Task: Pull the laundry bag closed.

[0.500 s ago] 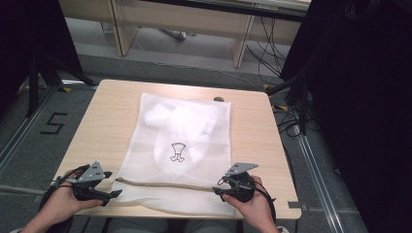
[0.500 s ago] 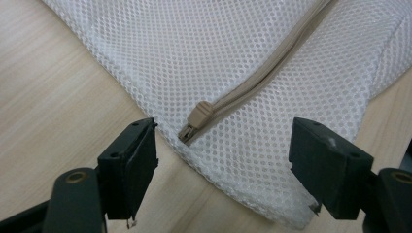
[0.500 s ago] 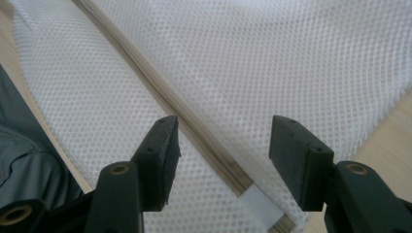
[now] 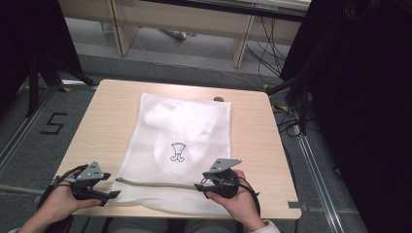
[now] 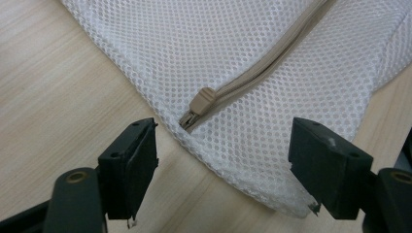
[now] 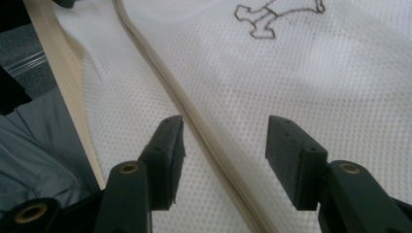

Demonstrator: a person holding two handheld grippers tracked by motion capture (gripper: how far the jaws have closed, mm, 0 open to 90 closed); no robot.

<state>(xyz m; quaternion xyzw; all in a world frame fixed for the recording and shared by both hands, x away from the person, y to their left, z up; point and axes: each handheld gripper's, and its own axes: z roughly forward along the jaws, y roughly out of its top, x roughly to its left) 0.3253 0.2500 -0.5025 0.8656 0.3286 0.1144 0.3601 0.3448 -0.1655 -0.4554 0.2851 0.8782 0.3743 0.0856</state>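
Right now your left gripper sits at the near left corner of the white mesh bag, its jaws spread wide with nothing pinched. The beige zipper pull lies just ahead of them, at the end of the zipper, untouched. Your right gripper hovers over the bag's near right part, jaws apart too, with the zipper band running between them and no pad pressing on it. The bag lies flat on the wooden table, a small dark drawing showing at its middle.
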